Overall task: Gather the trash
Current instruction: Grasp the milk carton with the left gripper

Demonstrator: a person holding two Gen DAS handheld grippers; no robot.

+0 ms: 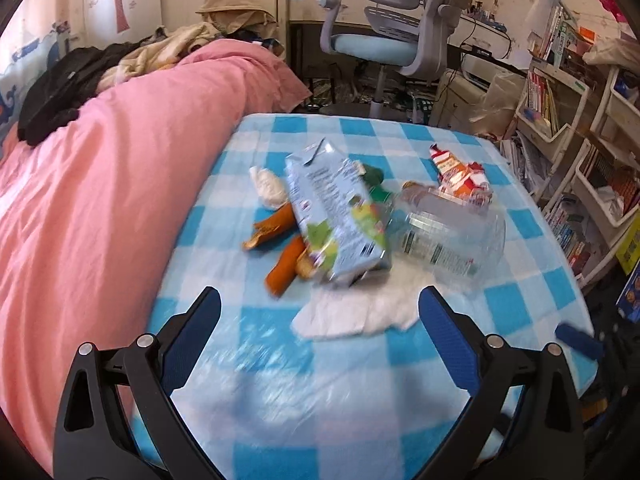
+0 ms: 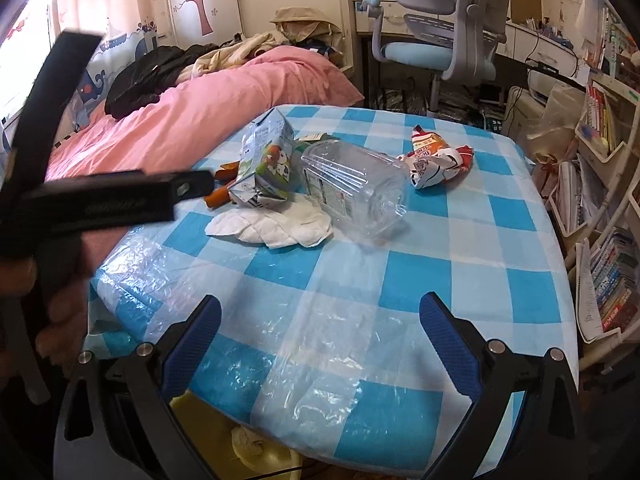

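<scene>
Trash lies in a pile on the blue checked table. A light blue drink carton leans over orange wrappers. A clear plastic bottle lies on its side beside it. A white tissue lies in front. A red and white snack wrapper lies further back. A clear plastic bag lies flat at the near edge. My left gripper is open, just short of the tissue. My right gripper is open and empty over the bag.
A bed with a pink duvet borders the table on the left. A grey and blue desk chair stands behind. White shelves of books stand on the right. The left tool's black body crosses the right wrist view.
</scene>
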